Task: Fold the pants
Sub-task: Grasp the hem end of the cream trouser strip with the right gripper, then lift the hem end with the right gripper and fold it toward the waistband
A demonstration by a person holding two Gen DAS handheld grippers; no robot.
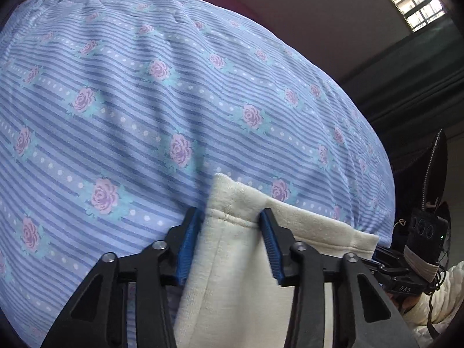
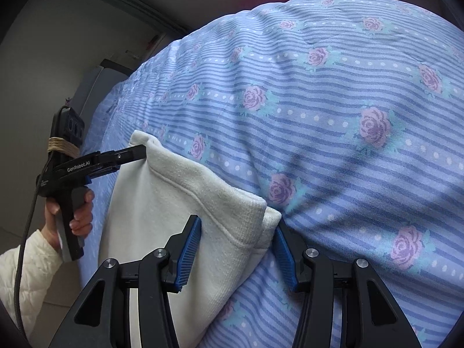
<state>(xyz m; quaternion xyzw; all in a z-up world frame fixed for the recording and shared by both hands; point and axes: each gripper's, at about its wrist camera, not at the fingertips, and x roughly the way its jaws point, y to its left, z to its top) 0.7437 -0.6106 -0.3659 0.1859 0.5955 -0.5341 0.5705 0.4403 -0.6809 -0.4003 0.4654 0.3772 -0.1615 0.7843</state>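
Both hand-held grippers, left point(image 1: 232, 232) and right point(image 2: 237, 243), clench one hem of the cream fleece pants point(image 2: 162, 203) above the blue floral-striped bedsheet point(image 2: 333, 116); folding looks barely begun.

Soft daylight from window point(image 1: 406, 0); sharp centre, fisheye-warped edges.

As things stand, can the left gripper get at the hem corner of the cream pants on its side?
Probably yes: the left gripper already straddles that corner of the cream pants, with nothing in the way.
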